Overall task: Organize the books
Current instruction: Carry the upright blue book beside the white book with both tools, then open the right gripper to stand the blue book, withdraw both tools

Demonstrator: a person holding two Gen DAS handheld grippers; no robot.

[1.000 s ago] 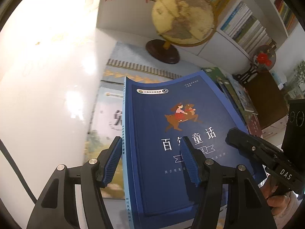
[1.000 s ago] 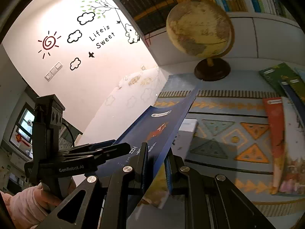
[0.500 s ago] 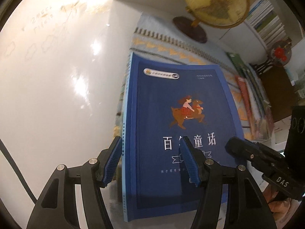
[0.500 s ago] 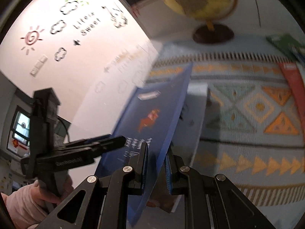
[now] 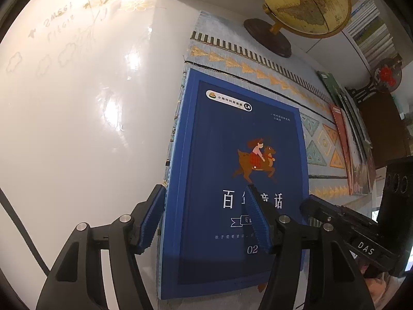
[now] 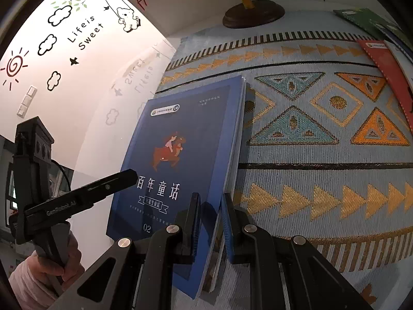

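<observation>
Two grippers on the blue book (image 5: 240, 170): right gripper (image 6: 210, 222) clamping its edge, left gripper (image 5: 206, 219) astride, grip unclear.

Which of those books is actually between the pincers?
The dark blue book with the deer-riding girl, held by the right gripper; the red book and green ones lie apart.

Glossy white table (image 5: 77, 129), woven cloth mat (image 6: 322, 142), matt book cover (image 5: 232, 155)

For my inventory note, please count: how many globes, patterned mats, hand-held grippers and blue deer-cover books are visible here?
globe: 1
patterned mat: 1
grippers: 2 (left gripper, right gripper)
blue deer-cover book: 1
Total: 5
</observation>
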